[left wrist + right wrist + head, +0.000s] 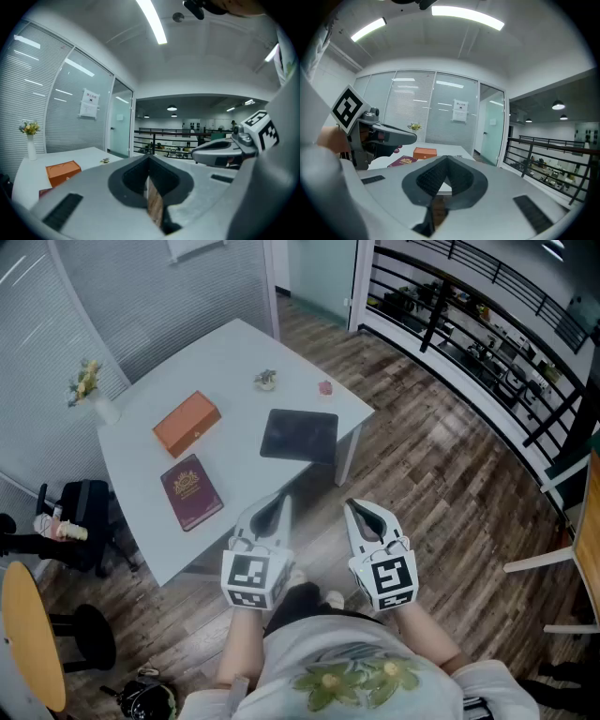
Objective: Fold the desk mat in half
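the desk mat is dark & lies flat & open on the white table, close to the edge on the person's side. it's not folded yet, so i think the job hasn't begun. nothing sits on it, which is good bc it needs room to flip over.

left gripper & right gripper hang in the air side by side over the wood floor, well apart from the table. they point at the mat & a bit down. both have jaws pressed together w/ nothing in them. prob held like this bc the person is only getting ready.

other stuff is off to the side. the orange box & red book sit left of the mat, not touching it. a tiny plant thing & a small pink thing are behind it, and a vase w/ flowers is far at the corner. so they shouldn't get in the way.

next the jaws need to open, then grab one edge of the mat, maybe 1 corner each. the mat looks thin & flat, so getting a jaw under it may be hard. the side by the table edge looks easiest.
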The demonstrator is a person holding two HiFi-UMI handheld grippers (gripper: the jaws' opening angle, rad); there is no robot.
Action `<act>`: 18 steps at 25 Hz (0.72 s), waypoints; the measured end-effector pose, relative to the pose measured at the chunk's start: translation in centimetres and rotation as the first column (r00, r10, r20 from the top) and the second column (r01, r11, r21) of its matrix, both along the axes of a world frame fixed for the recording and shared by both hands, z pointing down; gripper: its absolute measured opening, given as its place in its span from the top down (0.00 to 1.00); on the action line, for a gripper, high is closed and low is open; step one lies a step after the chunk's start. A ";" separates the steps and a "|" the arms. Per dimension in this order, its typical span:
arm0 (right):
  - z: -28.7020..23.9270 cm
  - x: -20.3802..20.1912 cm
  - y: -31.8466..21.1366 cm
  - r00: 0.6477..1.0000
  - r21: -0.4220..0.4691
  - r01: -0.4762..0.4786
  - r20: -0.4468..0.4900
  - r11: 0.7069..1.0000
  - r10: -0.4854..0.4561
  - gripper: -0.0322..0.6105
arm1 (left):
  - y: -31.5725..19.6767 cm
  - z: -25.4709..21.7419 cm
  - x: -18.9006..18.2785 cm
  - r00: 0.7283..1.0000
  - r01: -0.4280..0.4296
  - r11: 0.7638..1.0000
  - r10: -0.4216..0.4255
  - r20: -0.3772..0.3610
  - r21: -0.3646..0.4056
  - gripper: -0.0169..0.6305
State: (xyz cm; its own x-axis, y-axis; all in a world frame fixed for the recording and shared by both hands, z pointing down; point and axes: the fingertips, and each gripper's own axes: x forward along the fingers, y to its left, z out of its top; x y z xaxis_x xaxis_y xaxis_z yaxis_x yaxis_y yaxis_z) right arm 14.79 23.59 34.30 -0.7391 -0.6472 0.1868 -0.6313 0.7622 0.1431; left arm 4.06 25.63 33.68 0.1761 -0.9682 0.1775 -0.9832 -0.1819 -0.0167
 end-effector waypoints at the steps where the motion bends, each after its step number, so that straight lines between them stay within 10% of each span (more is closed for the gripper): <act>1: -0.1 -0.3 -0.4 1.000 0.000 -0.001 -0.001 1.000 0.001 0.92 | -0.3 -0.1 -0.3 1.000 -0.008 1.000 0.008 0.009 -0.002 0.97; 16: 1.2 -2.9 -5.5 1.000 -0.043 -0.010 -0.007 0.999 0.010 0.91 | -5.2 2.5 -3.3 0.989 -0.095 0.992 0.104 0.101 -0.087 0.97; 18: 1.4 -3.3 -6.2 1.000 -0.051 0.002 -0.019 0.999 -0.003 0.79 | -5.9 2.5 -4.1 0.989 -0.098 0.992 0.106 0.102 -0.086 0.97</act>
